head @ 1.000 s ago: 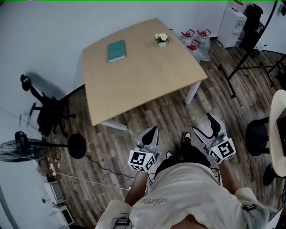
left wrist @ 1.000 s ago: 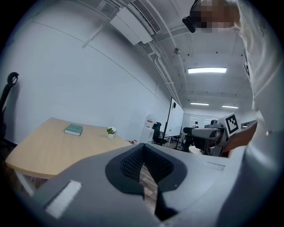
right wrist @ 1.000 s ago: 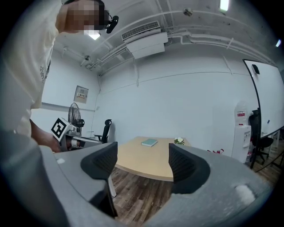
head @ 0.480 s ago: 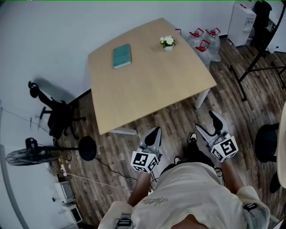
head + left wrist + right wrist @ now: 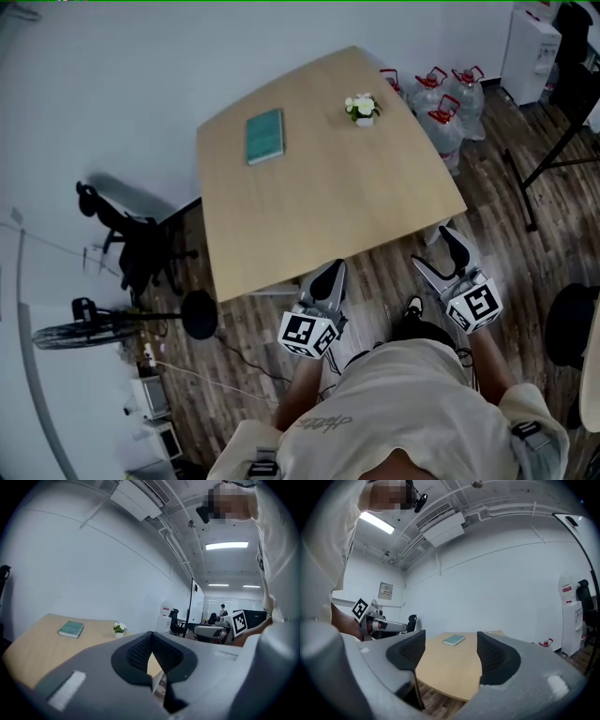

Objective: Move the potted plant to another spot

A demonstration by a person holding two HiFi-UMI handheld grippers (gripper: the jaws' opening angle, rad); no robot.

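The small potted plant point(image 5: 364, 109), white flowers in a white pot, stands near the far right corner of the light wooden table point(image 5: 319, 197); in the left gripper view the plant point(image 5: 119, 629) shows far ahead. My left gripper point(image 5: 330, 277) is shut and holds nothing, its tip at the table's near edge point(image 5: 151, 635). To its right, my right gripper point(image 5: 439, 255) stands open and empty just short of the near right corner, looking across the tabletop point(image 5: 451, 641). Both are far from the plant.
A teal book point(image 5: 264, 135) lies on the table's far left part. Water bottles point(image 5: 442, 94) stand on the floor beyond the plant's corner. An office chair point(image 5: 141, 246) and a fan point(image 5: 84, 323) stand at the left, a white dispenser point(image 5: 534, 42) and stand legs point(image 5: 548, 159) at the right.
The person has stepped toward the table, so both grippers have come from open floor up to its near edge. The jaws stand as before.
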